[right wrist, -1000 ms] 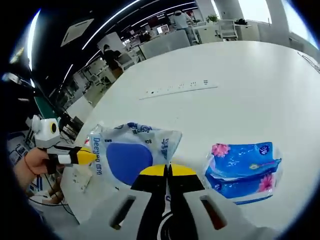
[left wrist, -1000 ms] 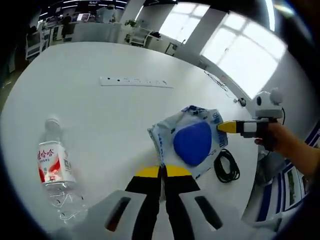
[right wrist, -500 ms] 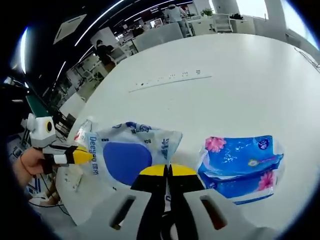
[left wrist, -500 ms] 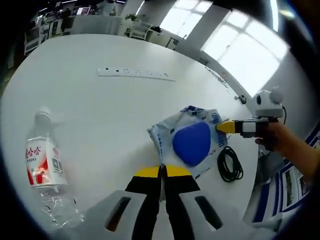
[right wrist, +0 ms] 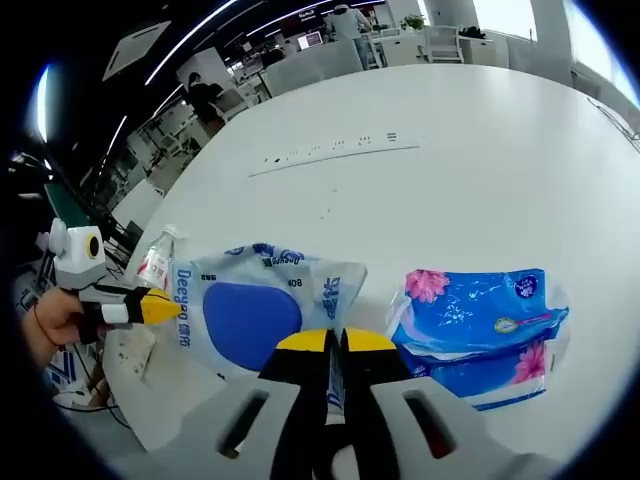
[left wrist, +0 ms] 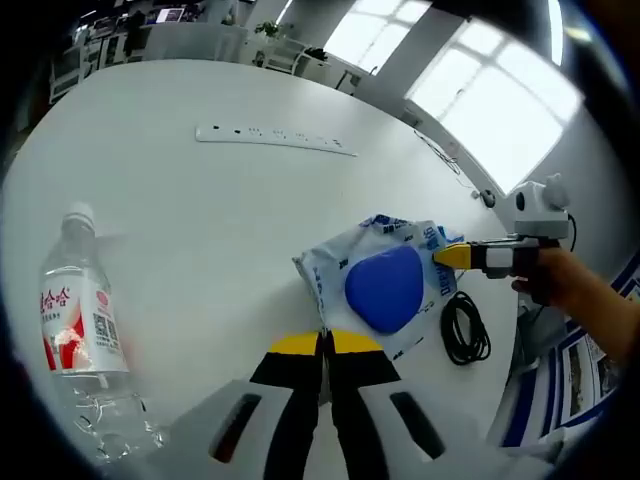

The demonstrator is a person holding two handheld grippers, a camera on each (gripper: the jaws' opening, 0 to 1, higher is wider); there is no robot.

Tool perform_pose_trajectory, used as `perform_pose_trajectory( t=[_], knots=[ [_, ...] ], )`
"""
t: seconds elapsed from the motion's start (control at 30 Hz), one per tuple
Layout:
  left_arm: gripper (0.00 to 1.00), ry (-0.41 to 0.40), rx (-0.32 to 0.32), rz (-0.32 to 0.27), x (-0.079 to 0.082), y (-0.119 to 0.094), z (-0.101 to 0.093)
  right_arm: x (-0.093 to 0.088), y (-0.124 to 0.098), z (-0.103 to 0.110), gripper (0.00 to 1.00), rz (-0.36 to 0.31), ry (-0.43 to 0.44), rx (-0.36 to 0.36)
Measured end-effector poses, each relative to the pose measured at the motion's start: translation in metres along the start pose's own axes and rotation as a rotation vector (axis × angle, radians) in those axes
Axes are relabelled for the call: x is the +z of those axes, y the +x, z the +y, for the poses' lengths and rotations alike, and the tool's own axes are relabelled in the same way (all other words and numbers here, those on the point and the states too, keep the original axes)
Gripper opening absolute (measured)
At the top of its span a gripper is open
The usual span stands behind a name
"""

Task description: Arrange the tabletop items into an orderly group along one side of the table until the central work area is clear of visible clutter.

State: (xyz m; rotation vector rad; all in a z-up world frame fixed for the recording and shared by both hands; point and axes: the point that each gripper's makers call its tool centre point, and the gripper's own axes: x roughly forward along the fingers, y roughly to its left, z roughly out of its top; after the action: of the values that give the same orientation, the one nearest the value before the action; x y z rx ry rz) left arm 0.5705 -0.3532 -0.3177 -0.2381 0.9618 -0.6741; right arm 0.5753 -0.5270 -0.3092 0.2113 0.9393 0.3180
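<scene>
In the left gripper view, your left gripper pinches the near edge of the crinkly white-and-blue wipes pouch, jaws closed. In the right gripper view, your right gripper clamps the pouch's opposite edge, probably to carry it together.

Views face each other, low, close; share wipes pack (blue-lidded).
</scene>
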Motion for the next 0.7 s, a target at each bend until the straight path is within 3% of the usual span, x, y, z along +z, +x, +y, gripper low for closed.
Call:
perform_pose_trajectory(
  t=[0.33,0.7],
  knots=[
    [0.0,-0.02,-0.006,-0.006,-0.0012,0.0017,0.0014,0.0011,0.0002,0.0051,0.15,-0.007,-0.013,-0.006],
    [0.0,-0.036,-0.007,-0.009,-0.0029,0.0031,0.0036,0.0037,-0.0009,0.0071,0.22,-0.011,-0.022,-0.012]
  ],
)
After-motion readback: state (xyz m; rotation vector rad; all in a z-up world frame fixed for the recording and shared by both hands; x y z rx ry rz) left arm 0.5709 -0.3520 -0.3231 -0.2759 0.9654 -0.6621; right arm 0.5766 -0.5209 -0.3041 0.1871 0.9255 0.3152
